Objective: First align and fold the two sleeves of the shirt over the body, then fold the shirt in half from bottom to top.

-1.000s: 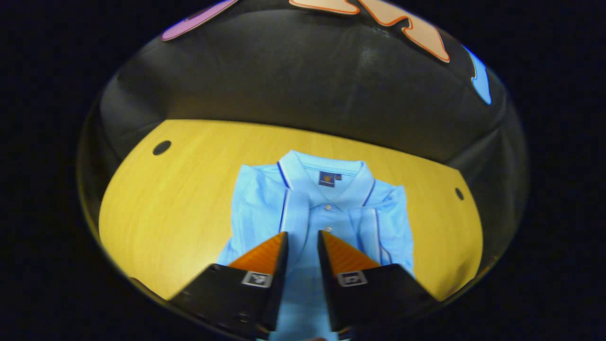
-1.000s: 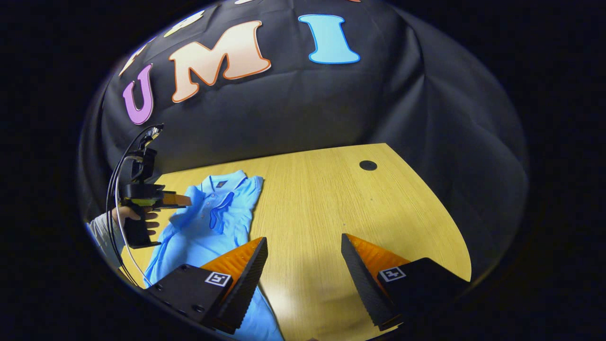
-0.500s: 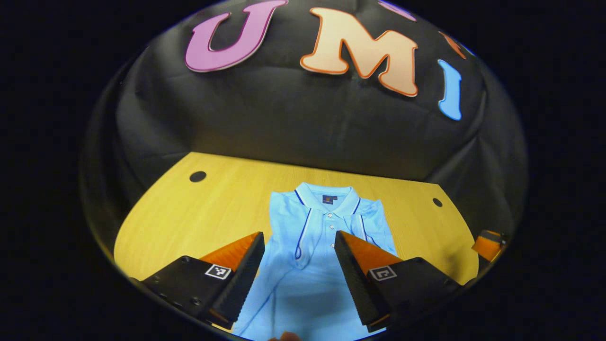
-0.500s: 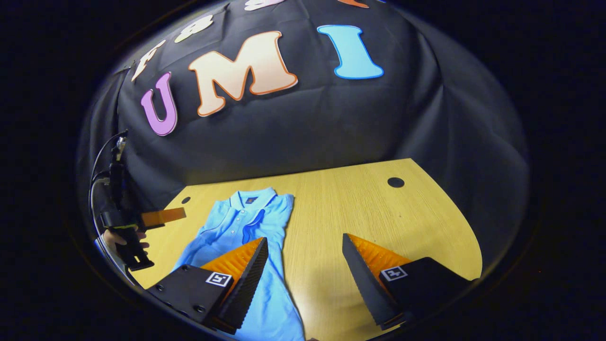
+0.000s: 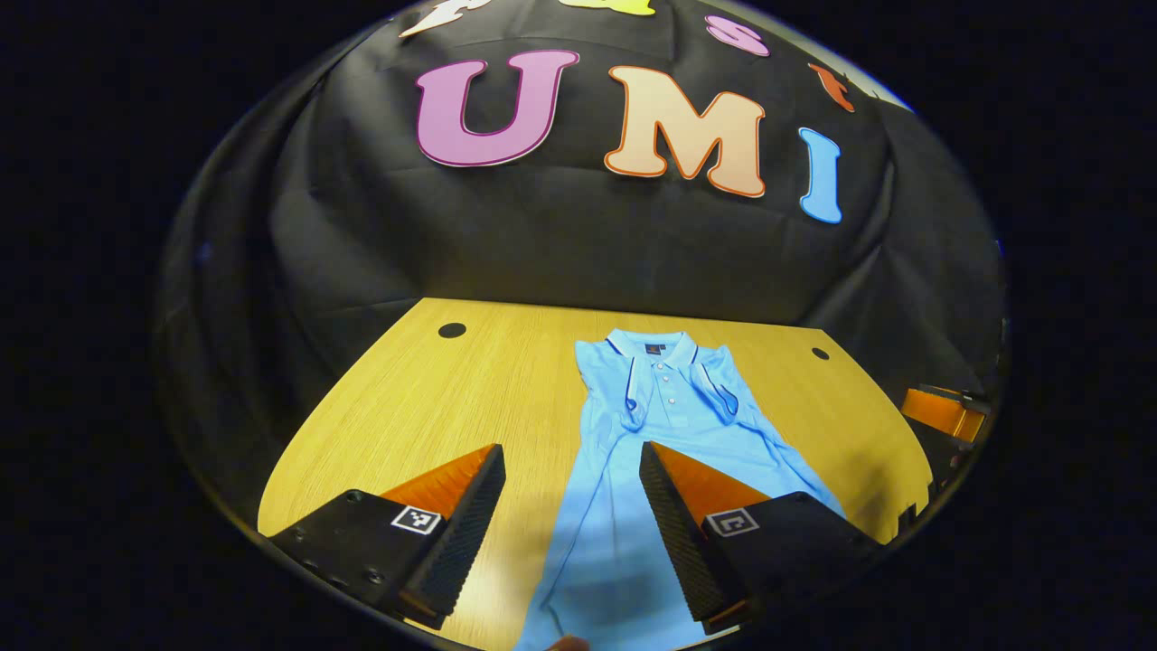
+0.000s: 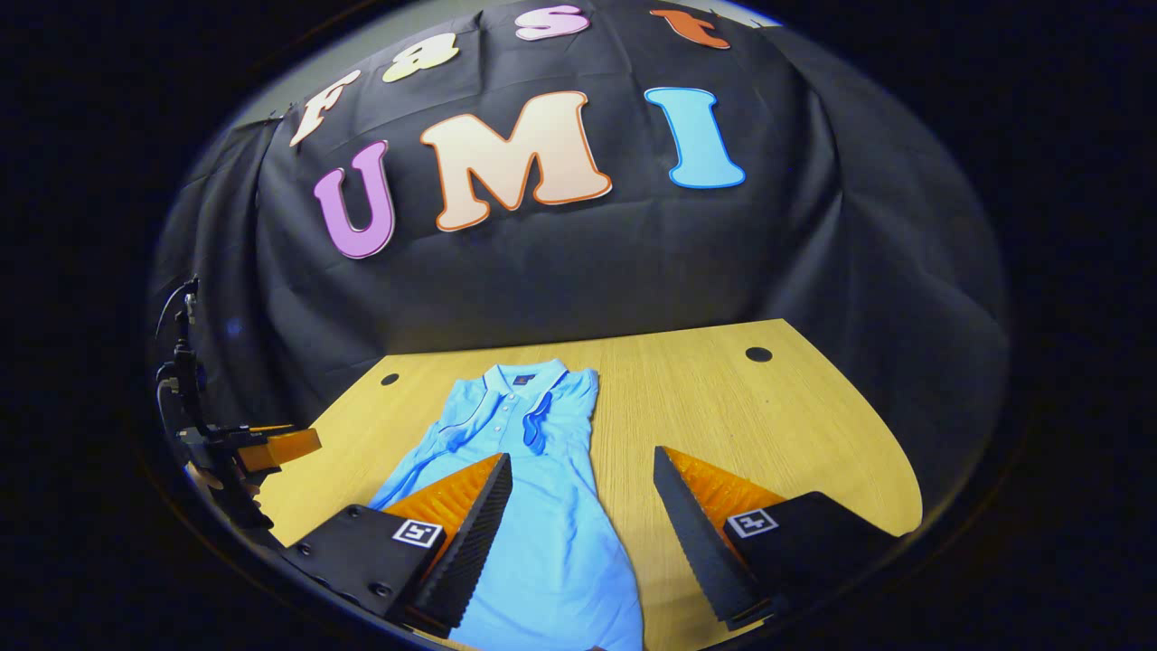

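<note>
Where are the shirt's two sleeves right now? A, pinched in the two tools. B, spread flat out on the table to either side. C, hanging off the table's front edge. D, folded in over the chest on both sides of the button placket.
D: in the left gripper view both sleeves lie folded over the body of the shirt, one on each side of the buttons, while the left tool hangs open above it.

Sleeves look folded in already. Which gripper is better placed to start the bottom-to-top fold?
Probably the left gripper: it is open with the shirt lying between its fingers, near the hem. The right gripper, also open, straddles the shirt's edge and bare table. The fold likely needs both.
</note>
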